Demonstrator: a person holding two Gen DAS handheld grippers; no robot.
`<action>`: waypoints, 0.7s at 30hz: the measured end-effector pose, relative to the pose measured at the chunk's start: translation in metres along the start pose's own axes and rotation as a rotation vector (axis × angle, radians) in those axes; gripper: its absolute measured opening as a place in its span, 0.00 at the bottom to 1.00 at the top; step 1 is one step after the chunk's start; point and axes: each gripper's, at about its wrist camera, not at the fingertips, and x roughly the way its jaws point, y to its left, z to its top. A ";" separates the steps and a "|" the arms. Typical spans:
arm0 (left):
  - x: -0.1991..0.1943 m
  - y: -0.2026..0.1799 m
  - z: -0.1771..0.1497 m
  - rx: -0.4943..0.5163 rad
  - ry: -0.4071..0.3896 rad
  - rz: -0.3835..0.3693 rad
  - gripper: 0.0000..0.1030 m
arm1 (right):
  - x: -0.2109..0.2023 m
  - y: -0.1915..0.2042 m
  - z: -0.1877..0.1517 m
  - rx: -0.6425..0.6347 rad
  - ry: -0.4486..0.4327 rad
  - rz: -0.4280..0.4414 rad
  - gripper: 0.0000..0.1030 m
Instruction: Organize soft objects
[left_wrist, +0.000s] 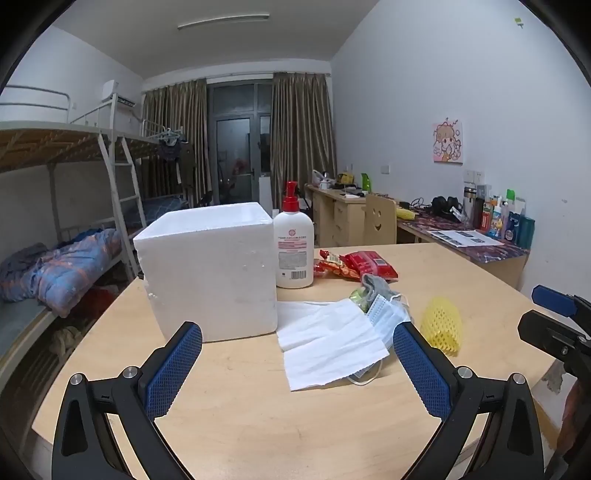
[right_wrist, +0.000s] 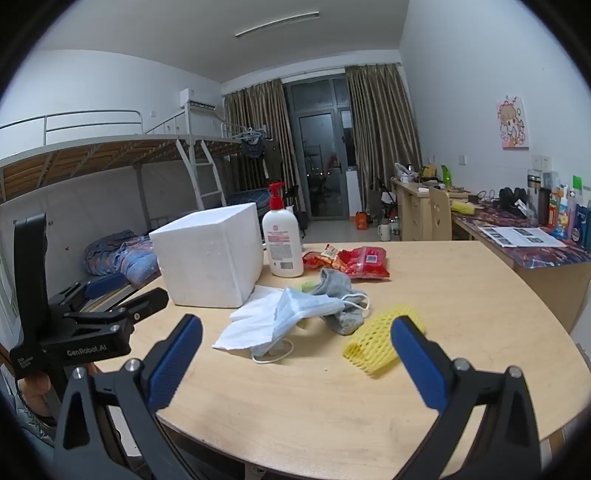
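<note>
We see the soft things heaped at the middle of the round wooden table (left_wrist: 258, 424): a white tissue sheet (left_wrist: 325, 343) lies flat, a pale blue face mask (right_wrist: 306, 310) overlaps it, and a grey sock (right_wrist: 338, 295) sits just behind the mask, touching it. A yellow foam net sleeve (right_wrist: 373, 347) lies apart from the heap, at about 3 o'clock of it. A white foam box (left_wrist: 210, 273) stands at 10 o'clock of the heap, a lotion pump bottle (left_wrist: 294, 251) just beside it, and red snack packets (right_wrist: 354, 262) at 12 o'clock.

Both tools tilt slightly downward over the near table edge. The left gripper (left_wrist: 297, 354) is spread wide and grasps nothing; the tissue and mask lie ahead between its fingers, untouched. The right gripper (right_wrist: 297, 347) is likewise released and empty; the net sleeve lies by its right finger (right_wrist: 417, 358), the mask toward 11 o'clock.
</note>
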 end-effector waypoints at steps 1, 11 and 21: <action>0.000 0.000 0.000 -0.001 -0.001 0.002 1.00 | 0.000 0.000 0.000 0.001 0.000 -0.001 1.00; 0.002 0.003 0.000 -0.021 0.021 -0.012 1.00 | -0.002 0.000 0.000 -0.003 -0.001 -0.003 1.00; 0.001 0.004 0.001 -0.023 0.014 0.000 1.00 | -0.001 0.001 0.000 -0.008 -0.002 -0.002 1.00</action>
